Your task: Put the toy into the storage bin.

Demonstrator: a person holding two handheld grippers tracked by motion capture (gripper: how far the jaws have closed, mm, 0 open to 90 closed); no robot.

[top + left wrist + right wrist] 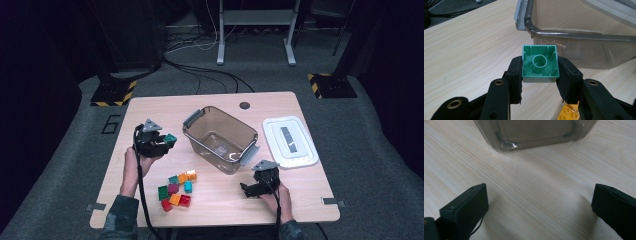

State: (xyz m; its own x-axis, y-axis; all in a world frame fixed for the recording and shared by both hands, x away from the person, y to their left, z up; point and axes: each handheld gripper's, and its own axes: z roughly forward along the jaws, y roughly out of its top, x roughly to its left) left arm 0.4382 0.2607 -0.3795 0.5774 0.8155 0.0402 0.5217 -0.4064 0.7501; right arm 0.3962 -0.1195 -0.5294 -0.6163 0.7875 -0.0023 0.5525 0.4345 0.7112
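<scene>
so we've got a wooden table [150, 107] with a clear plastic bin [220, 138] sitting near the middle, grey latches on two ends, nothing in it that we can make out. our left gripper [167, 142] is up off the table to the left of the bin, and its jaws are clamped on a green brick [540, 64]. in the left gripper view we see the brick's hollow underside facing the camera, with the round tube in the middle, squeezed on both sides by the black pads, and the bin's rim and wall just beyond it. an orange brick [570, 112] peeks in at the bottom edge of that view. our right gripper [244, 188] rests low near the front right of the table, just in front of the bin's near corner, with its jaws spread wide and nothing but bare wood between them in the right gripper view. between our two hands lies a pile of bricks [176, 190], green, orange, red, teal and a dark pinkish one, bunched close together. a white lid [290, 141] lies flat on the table to the right of the bin.
</scene>
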